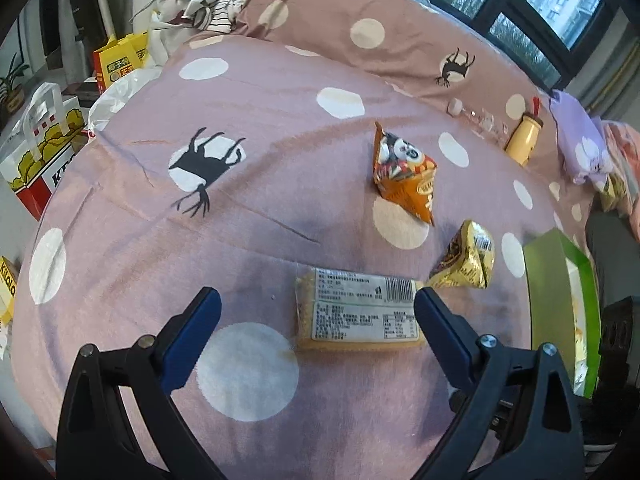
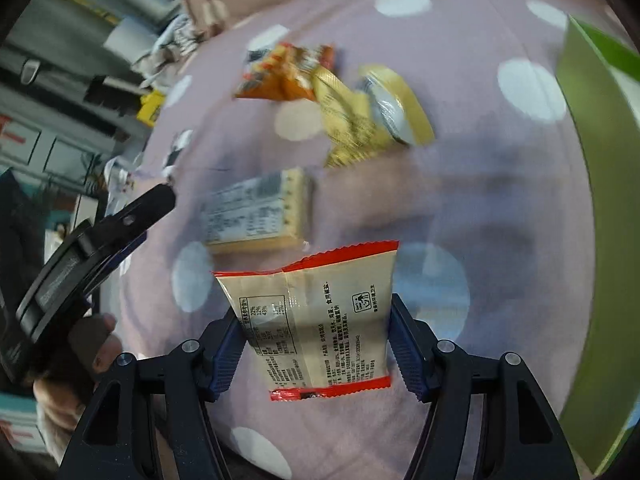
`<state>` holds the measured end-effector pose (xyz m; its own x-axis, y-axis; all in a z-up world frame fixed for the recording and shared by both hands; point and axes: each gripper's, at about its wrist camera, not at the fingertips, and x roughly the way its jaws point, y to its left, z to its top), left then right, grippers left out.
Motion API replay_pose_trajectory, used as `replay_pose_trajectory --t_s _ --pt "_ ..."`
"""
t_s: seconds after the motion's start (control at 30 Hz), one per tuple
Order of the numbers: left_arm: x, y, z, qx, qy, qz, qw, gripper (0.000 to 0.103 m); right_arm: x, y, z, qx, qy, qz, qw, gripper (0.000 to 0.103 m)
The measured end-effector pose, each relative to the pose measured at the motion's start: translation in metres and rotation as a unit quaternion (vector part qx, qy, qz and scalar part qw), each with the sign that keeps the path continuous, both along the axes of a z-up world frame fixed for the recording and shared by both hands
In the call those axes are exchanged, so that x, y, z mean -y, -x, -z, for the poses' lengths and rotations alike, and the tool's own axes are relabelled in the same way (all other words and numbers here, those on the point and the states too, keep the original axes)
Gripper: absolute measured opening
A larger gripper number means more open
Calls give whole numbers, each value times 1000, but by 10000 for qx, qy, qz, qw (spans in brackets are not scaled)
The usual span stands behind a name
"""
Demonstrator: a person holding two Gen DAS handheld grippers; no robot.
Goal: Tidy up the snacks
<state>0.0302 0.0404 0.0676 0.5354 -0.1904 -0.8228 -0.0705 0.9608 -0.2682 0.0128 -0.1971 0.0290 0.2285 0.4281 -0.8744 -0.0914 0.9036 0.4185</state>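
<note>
Right wrist view: right tongs (image 2: 316, 344) clamp a cream packet (image 2: 316, 320) near the green box (image 2: 592, 208) — left tongs (image 1: 318, 312) gape wide, three snacks left on the bed (image 1: 120, 264).

Cream packet with red crimped ends (image 2: 316, 320) — clamped between the right gripper (image 2: 316, 344) pads, label side up. Flat yellow labelled pack (image 1: 358, 312) — lying between the left gripper (image 1: 318, 320) fingers, touching neither. Orange pouch (image 1: 404, 178) and gold pouch (image 1: 466, 258) — beyond it.

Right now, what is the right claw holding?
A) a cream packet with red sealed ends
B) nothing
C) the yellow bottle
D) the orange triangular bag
A: in the right wrist view the right claw pinches the cream packet with red ends between its pads.
</note>
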Motion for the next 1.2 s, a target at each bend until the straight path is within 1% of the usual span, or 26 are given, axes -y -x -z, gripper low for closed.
replay_pose_trajectory --t_s 0.1,0.17,0.27,0.33,0.43,0.47,0.53,0.57,0.67,0.77,0.8,0.87,0.9,1.0,1.07,1.2 --pt "7 4 2 -39 4 93 9999 97 -2 5 -5 235 211 -61 9995 72" --pt "12 6 2 -44 63 200 9998 97 -1 11 -20 553 251 -9 9982 78" --pt "21 12 0 -24 75 305 9995 95 16 18 -32 873 -31 275 9958 79" --pt "27 16 1 -53 144 395 9991 92 27 21 -36 952 -108 473 9943 79" --pt "41 21 7 -272 507 762 9954 87 39 26 -36 1017 -288 638 9923 79" --pt "47 23 10 -392 674 913 9928 83 42 27 -33 982 -390 687 9920 79" --pt "57 27 17 -560 820 1044 9896 76 48 27 -27 854 -523 743 9922 78" --pt "64 29 21 -673 833 1120 9879 71 50 29 -25 787 -592 759 9922 74" --pt "79 32 30 -844 797 1304 9846 63 49 27 -15 591 -766 715 9927 64" --pt "92 34 36 -921 848 1468 9812 57 44 25 -3 375 -786 727 9935 61" --pt "95 35 38 -935 850 1521 9803 56 41 23 1 294 -788 695 9940 61" --pt "101 35 43 -986 838 1571 9791 50 36 20 8 143 -767 649 9948 60" --pt "102 34 44 -976 797 1566 9796 50 34 20 10 109 -748 638 9951 60" --pt "107 34 44 -850 600 1602 9816 41 29 17 17 -18 -659 594 9961 60" --pt "108 35 44 -802 554 1600 9823 41 27 15 21 -94 -659 597 9960 60" --pt "109 36 40 -688 498 1609 9833 40 25 17 18 -30 -572 631 9964 61"
